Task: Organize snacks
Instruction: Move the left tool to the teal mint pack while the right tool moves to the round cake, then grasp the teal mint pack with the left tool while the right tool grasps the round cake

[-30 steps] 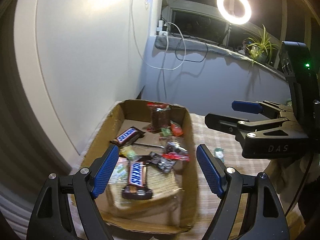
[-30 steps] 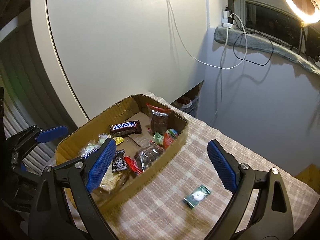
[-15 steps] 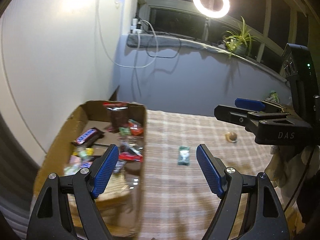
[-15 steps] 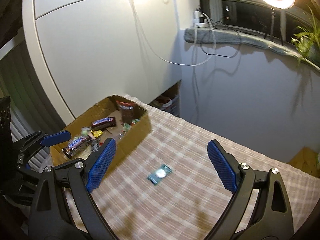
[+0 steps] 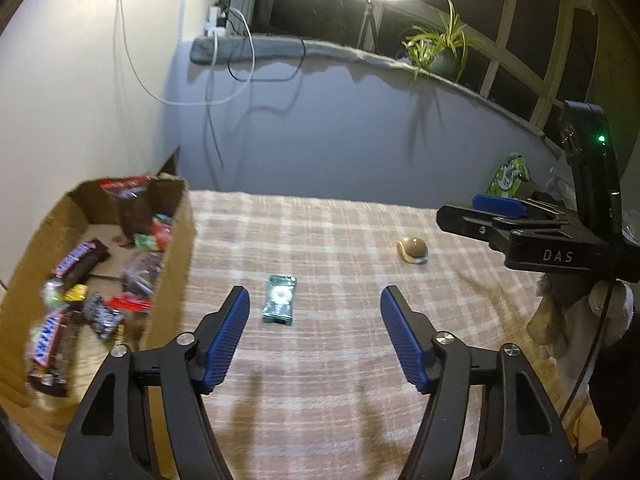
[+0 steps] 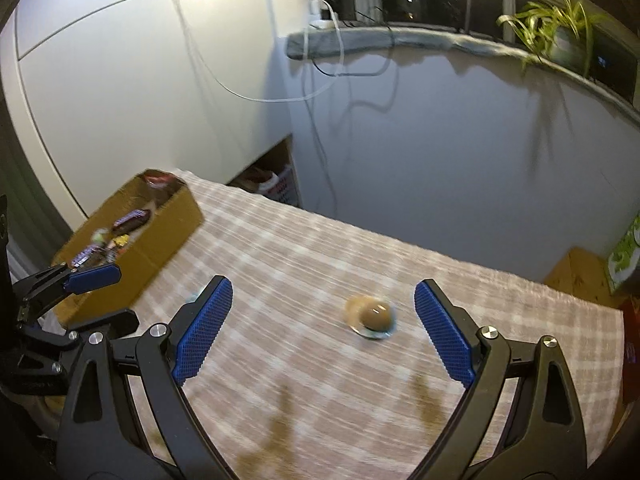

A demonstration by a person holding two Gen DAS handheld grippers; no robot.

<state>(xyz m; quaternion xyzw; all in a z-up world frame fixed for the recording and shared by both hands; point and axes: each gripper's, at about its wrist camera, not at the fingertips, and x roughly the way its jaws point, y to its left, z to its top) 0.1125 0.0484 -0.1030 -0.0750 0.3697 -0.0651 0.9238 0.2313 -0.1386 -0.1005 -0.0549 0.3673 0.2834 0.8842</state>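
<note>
A cardboard box [image 5: 176, 264] at the table's left holds several snacks, among them Snickers bars [image 5: 76, 262]. A small green wrapped candy [image 5: 279, 299] lies on the checked cloth just ahead of my left gripper [image 5: 314, 310], which is open and empty above the cloth. A round brown wrapped sweet [image 5: 412, 249] lies farther right. In the right wrist view that sweet [image 6: 374, 316] lies between the fingers of my right gripper [image 6: 322, 308], which is open and empty. The box [image 6: 160, 236] shows at the left there. The right gripper [image 5: 496, 216] also shows in the left wrist view.
The checked tablecloth [image 5: 320, 240] covers the table, which stands against a grey wall. A green packet [image 5: 508, 178] stands at the far right edge. A potted plant [image 5: 440, 52] and cables sit on the windowsill. The left gripper [image 6: 76, 280] shows at the left of the right wrist view.
Both grippers have swung right, away from the box and over the cloth. The green candy is now ahead of the left gripper and the brown sweet ahead of the right. Both stay open.
</note>
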